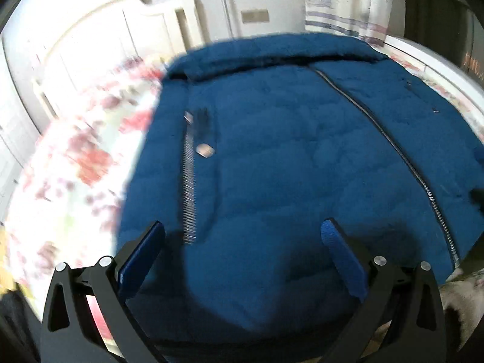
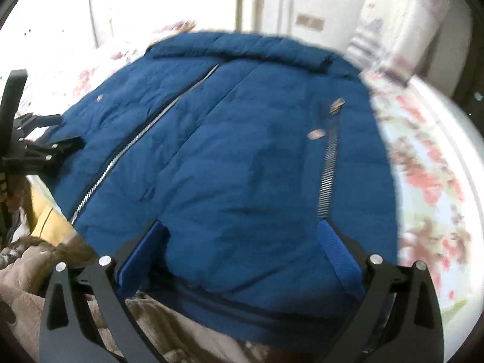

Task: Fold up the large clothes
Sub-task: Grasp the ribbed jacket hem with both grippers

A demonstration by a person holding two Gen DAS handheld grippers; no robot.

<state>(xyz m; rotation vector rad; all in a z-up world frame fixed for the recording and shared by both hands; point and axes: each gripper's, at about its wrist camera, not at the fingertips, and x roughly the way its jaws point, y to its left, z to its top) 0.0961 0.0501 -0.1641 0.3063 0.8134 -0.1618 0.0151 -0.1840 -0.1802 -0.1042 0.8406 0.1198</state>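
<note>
Here, the blue padded jacket (image 1: 272, 151) lies flat on the floral bedspread (image 1: 75, 151), collar far, hem towards me.

Its long axis runs straight away from both grippers, along the front zip (image 2: 136, 139). My left gripper (image 1: 242, 236) and right gripper (image 2: 242, 233) each stand spread wide and empty over the near hem, neither clearly nearer. Bare bedspread flanks both side edges; a beige blanket (image 2: 36, 266) crowds the near edge.

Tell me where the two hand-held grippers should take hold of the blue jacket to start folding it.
Grip the blue jacket at its near hem, one bottom corner each, probably from the near edge. It lies flat and zipped on the floral bedspread, hem nearest the open left hand-held gripper and right hand-held gripper.
</note>
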